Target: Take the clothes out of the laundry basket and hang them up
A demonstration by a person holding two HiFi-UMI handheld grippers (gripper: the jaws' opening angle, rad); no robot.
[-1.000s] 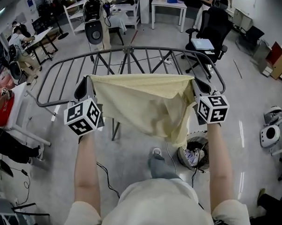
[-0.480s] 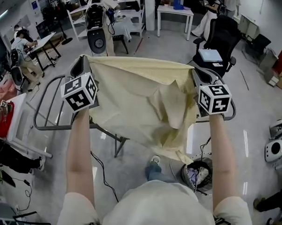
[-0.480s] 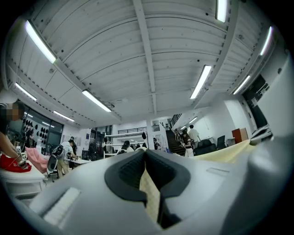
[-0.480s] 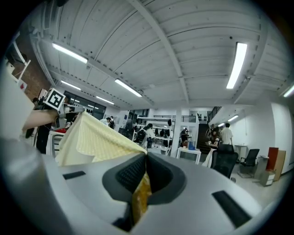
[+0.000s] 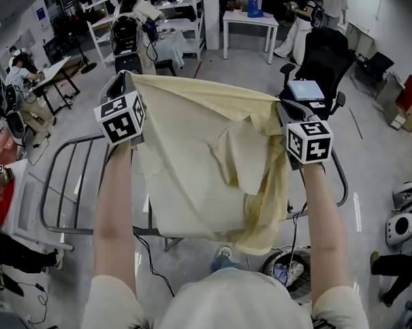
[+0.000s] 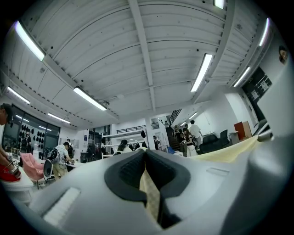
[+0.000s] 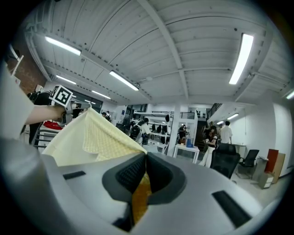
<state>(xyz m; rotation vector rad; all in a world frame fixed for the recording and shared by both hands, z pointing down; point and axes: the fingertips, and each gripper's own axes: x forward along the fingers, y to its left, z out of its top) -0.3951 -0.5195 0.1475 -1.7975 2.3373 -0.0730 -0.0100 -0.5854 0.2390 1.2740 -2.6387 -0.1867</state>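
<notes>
A pale yellow cloth [image 5: 199, 167] is stretched between both grippers and held out over the grey metal drying rack [image 5: 62, 188]. My left gripper [image 5: 119, 88] is shut on the cloth's top left corner; in the left gripper view a strip of the cloth [image 6: 149, 193] is pinched between the pads. My right gripper [image 5: 285, 111] is shut on the top right corner, and the right gripper view shows the cloth [image 7: 87, 137] running off to the left from the closed jaws. The cloth hangs down to the rack's near edge. The laundry basket [image 5: 289, 266] stands on the floor at lower right with clothes inside.
A black office chair [image 5: 320, 56] stands beyond the rack on the right, a white table [image 5: 250, 22] further back. Shelving and a speaker-like machine [image 5: 126, 34] are at back left. People sit or stand at the left edge. A cable [image 5: 151, 260] runs across the floor under the rack.
Both grippers have carried the cloth forward and a little up, from in front of the rack to over it. The cloth now covers most of the rack's middle and right.
</notes>
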